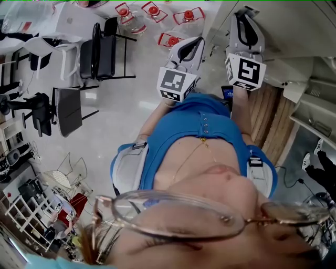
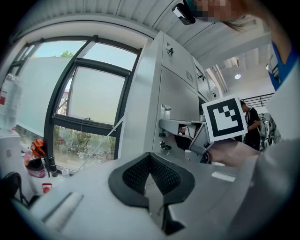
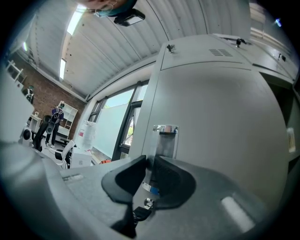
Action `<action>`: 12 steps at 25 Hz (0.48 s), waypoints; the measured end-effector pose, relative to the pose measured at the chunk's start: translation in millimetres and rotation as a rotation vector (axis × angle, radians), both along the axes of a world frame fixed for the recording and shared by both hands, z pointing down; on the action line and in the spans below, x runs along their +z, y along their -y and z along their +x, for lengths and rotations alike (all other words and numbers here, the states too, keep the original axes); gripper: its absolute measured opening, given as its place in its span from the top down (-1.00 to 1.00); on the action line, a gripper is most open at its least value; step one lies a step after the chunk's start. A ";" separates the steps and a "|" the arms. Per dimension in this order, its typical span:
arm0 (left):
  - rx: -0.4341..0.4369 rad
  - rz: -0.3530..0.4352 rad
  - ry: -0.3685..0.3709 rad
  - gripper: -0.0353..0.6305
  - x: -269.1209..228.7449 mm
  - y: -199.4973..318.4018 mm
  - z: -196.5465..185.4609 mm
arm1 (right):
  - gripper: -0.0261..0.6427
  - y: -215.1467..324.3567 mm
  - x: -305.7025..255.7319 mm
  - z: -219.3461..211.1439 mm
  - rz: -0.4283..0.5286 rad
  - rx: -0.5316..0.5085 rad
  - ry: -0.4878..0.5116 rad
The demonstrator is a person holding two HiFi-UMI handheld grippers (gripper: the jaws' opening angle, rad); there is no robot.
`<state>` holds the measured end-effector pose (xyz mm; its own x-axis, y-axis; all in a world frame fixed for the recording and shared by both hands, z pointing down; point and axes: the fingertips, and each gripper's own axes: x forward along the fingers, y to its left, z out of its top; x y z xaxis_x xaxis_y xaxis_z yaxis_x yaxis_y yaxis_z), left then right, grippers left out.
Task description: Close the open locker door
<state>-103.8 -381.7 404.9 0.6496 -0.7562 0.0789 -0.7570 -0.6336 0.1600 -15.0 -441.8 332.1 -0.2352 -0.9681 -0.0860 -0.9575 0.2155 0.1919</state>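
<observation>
Locker front (image 3: 220,122) just ahead — chairs (image 1: 100,50), water jugs (image 1: 132,21) nearby.

the person wears a blue top (image 1: 194,126) with a short row of small buttons down the front, a thin gold chain (image 1: 190,156) at the neck and thin-rimmed glasses (image 1: 178,213). pale grey shoulder pads (image 1: 128,168) with black clips lie over both shoulders. the left tool (image 1: 195,43) and right tool (image 1: 243,16) are light grey shells with black ribbed pads (image 2: 133,174), each bearing a cube (image 1: 177,84) of black-and-white square markers.
</observation>
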 end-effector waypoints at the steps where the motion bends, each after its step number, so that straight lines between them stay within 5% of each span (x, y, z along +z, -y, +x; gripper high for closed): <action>1: 0.004 -0.005 -0.005 0.89 -0.2 0.3 1.0 | 0.75 0.1 0.2 -0.2 0.004 0.005 -0.005; 12: 0.013 0.002 -0.015 0.90 -2.5 2.4 6.0 | 0.71 -7.1 20.0 1.9 -0.033 0.068 -0.105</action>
<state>-97.9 -384.1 402.4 0.6605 -0.7477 0.0678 -0.7462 -0.6438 0.1696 -13.1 -434.7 352.1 -0.1745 -0.9841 -0.0327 -0.9452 0.1581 0.2856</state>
